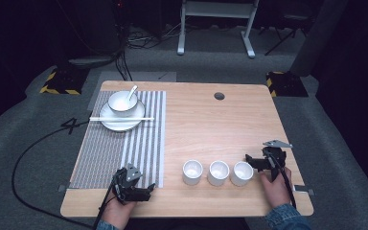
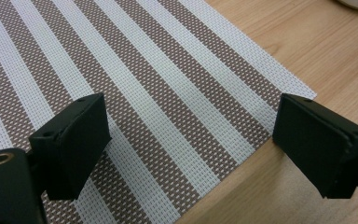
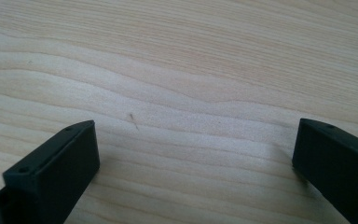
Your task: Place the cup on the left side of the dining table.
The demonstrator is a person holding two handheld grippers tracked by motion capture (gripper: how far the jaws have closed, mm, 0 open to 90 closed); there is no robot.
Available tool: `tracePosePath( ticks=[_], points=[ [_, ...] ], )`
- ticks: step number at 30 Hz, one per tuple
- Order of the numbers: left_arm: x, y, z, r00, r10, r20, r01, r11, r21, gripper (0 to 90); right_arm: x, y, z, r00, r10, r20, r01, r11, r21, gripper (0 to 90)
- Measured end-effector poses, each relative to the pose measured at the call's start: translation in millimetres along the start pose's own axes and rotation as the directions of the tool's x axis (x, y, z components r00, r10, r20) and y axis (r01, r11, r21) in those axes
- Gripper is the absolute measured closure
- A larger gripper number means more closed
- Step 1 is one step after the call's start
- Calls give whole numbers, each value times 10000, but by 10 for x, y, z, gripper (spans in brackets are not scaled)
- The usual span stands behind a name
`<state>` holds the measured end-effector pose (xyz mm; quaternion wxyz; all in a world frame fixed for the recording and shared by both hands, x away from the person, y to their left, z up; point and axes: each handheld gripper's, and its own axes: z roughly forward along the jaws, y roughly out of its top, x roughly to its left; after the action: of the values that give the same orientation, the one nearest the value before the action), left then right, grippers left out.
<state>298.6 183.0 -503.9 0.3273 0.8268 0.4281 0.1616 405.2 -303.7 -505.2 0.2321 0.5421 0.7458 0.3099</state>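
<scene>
My left gripper (image 1: 148, 189) lies low at the table's front left, by the front right corner of a brown-and-white striped placemat (image 1: 141, 139). In the left gripper view its jaws (image 2: 191, 116) stand wide open over that placemat corner (image 2: 168, 93), with nothing between them. Three white cups (image 1: 192, 171) (image 1: 218, 172) (image 1: 242, 173) stand in a row near the front edge. My right gripper (image 1: 250, 161) sits just right of the rightmost cup and points toward it. In the right gripper view its jaws (image 3: 196, 135) are wide open over bare wood, holding nothing.
At the placemat's far end a white plate (image 1: 106, 120) carries a white bowl (image 1: 121, 103) with a spoon (image 1: 132, 90) in it. White chopsticks (image 1: 121, 118) lie across the plate. The wooden table (image 1: 211, 120) has a dark round hole (image 1: 219, 96) near its far edge.
</scene>
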Motion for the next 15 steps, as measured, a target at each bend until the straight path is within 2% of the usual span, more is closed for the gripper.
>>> tracePosePath(
  ticks=[15],
  points=[
    [-13,4,7,10000,-26,-8,26,10000,-7,104,0,-1,-1,10000,-7,-7,7,10000,4,4]
  ],
)
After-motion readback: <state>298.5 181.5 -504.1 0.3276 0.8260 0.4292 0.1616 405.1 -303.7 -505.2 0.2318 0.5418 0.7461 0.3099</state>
